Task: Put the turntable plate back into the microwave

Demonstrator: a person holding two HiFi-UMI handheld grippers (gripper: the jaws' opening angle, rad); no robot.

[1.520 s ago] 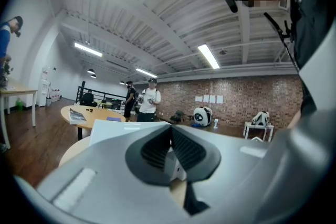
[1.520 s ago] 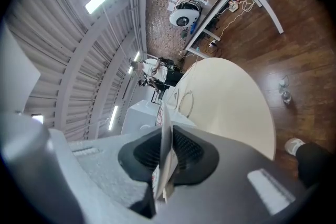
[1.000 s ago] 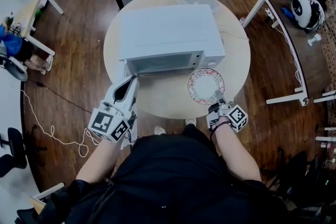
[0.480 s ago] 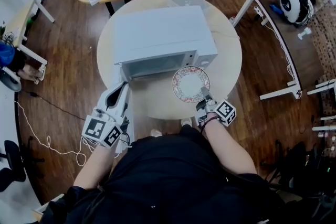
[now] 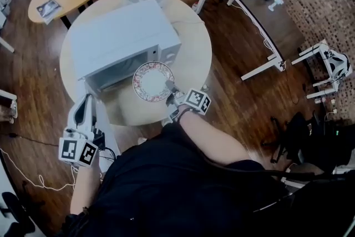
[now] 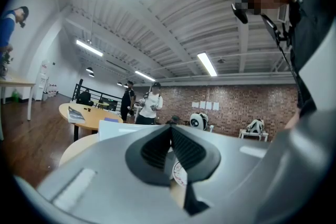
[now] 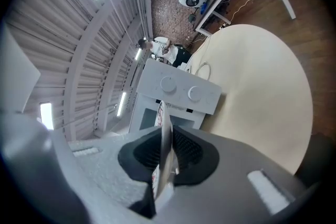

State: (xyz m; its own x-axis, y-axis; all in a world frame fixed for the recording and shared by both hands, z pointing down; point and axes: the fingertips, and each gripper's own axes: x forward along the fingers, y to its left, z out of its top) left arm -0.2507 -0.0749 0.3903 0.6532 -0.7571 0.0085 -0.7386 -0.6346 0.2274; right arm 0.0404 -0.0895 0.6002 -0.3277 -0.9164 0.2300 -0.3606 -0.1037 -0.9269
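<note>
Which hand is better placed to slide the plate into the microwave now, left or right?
Right. The right gripper is clamped on the rim of the plate, held right at the microwave's front. The left gripper is shut on nothing, off to the side.

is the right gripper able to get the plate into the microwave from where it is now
Probably yes. The right gripper grips the plate by its rim, right in front of the microwave, whose door looks swung open toward the person. Nothing shows between plate and opening.
</note>
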